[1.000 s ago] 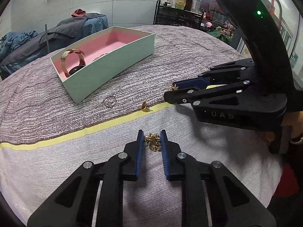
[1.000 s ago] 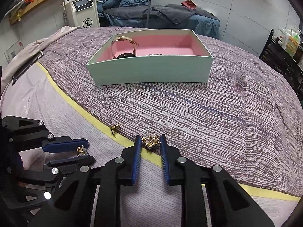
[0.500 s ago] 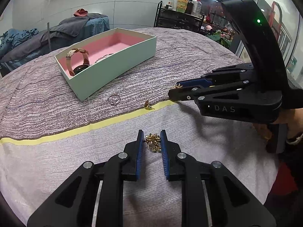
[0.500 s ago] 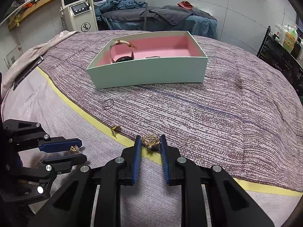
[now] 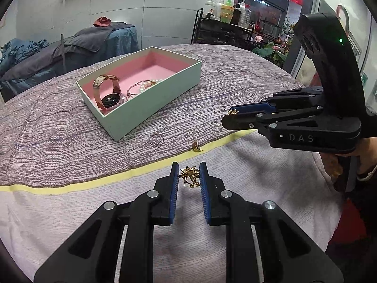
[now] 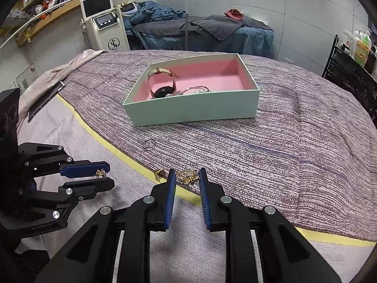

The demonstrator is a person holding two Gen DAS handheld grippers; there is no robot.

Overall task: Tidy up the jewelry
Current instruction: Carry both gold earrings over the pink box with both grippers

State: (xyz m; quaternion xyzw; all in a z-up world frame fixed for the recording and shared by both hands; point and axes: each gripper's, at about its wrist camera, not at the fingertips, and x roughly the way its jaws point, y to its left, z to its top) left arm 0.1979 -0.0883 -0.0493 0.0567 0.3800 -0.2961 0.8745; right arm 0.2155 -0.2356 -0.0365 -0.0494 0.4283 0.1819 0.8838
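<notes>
Behind the striped bedspread (image 6: pixel 294 146), a white machine (image 6: pixel 103 21), a draped massage table (image 6: pixel 212 30), a bottle-laden black cart (image 5: pixel 223 30).

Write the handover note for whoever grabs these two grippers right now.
Left gripper: shut on a gold flower brooch, held above the bedspread.
Right gripper: shut on a gold chain piece.
Done: watch and pearl bracelet lie in the pink-lined box.
Left: drop both held pieces in the box, then pick up the thin ring and the small gold earring lying in front of it.
</notes>
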